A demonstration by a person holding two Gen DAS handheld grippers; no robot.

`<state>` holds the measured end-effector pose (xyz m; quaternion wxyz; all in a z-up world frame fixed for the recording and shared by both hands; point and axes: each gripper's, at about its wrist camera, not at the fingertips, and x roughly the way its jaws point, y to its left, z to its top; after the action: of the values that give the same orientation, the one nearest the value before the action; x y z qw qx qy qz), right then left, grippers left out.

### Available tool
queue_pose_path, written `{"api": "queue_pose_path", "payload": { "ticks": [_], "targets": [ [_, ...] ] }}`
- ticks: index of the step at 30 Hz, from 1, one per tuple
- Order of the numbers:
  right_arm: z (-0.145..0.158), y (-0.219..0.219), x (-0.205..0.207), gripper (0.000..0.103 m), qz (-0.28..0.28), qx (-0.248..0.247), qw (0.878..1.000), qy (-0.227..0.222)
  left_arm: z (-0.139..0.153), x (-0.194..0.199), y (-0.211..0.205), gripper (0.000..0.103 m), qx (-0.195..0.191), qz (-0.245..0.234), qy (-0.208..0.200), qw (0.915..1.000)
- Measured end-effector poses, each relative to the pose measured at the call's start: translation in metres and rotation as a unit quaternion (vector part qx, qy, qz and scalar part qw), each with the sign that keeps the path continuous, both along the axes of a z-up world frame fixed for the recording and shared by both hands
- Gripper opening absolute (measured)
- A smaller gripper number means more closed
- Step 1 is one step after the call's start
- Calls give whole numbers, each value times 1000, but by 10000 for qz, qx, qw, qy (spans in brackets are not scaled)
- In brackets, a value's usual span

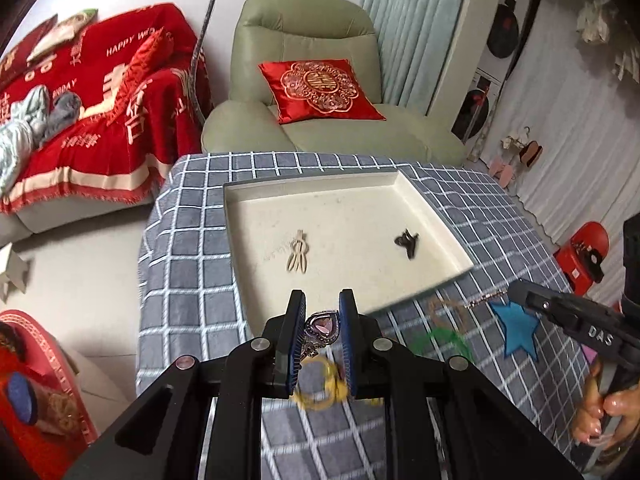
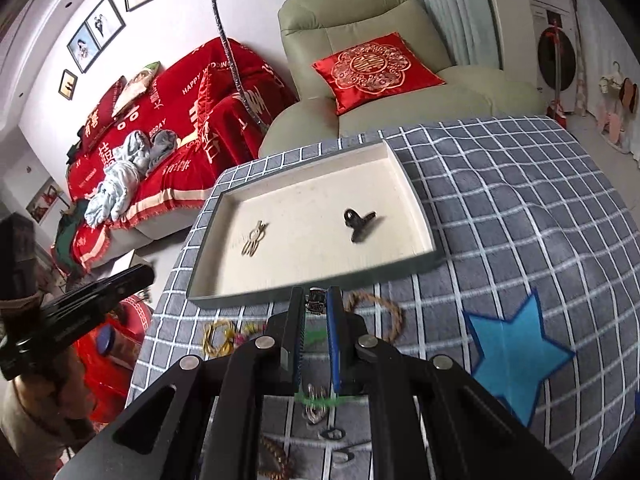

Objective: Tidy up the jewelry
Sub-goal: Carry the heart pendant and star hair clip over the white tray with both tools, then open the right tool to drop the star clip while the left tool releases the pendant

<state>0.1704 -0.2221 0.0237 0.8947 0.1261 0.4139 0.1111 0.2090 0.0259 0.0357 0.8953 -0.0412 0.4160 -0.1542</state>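
Our left gripper (image 1: pixel 322 310) pinches a heart-stone ring (image 1: pixel 321 326) between its blue pads, the purple stone sitting just behind the fingertips and the band trailing back toward the palm. Beyond the tips lies the cream tray (image 1: pixel 434 216), holding a beige hairpin (image 1: pixel 297 256) ahead and left of the fingers and a dark claw clip (image 1: pixel 406 240) ahead and right. Below the pads, a yellow loop (image 1: pixel 320 388) rests on the checked cloth (image 1: pixel 192 312). Our right gripper (image 2: pixel 317 300) clamps a small silver clasp piece (image 2: pixel 316 302) right at its fingertips, with a brown cord bracelet (image 2: pixel 384 314) just right of them.
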Motion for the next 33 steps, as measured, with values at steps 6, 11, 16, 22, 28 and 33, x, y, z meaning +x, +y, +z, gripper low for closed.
{"api": "queue_pose_path", "payload": {
  "ticks": [6,11,16,22,28,33],
  "targets": [
    [-3,15,43,11,145,-234,9996,61,-24,42,-4,34,-83,151,257,9995],
    [-16,25,73,11,258,-176,9992,246,-39,63,-10,34,-23,188,357,9992],
    [-35,30,93,11,297,23,9985,462,-50,77,-18,34,217,154,353,9990],
    [-51,30,110,11,220,-58,9980,582,-64,89,-27,34,546,189,342,9977],
    [-60,18,122,13,53,-53,9978,654,-75,94,-36,34,810,247,308,9959],
    [-66,11,121,18,-84,-123,9977,668,-77,93,-45,34,1074,204,191,9938]
  ]
}}
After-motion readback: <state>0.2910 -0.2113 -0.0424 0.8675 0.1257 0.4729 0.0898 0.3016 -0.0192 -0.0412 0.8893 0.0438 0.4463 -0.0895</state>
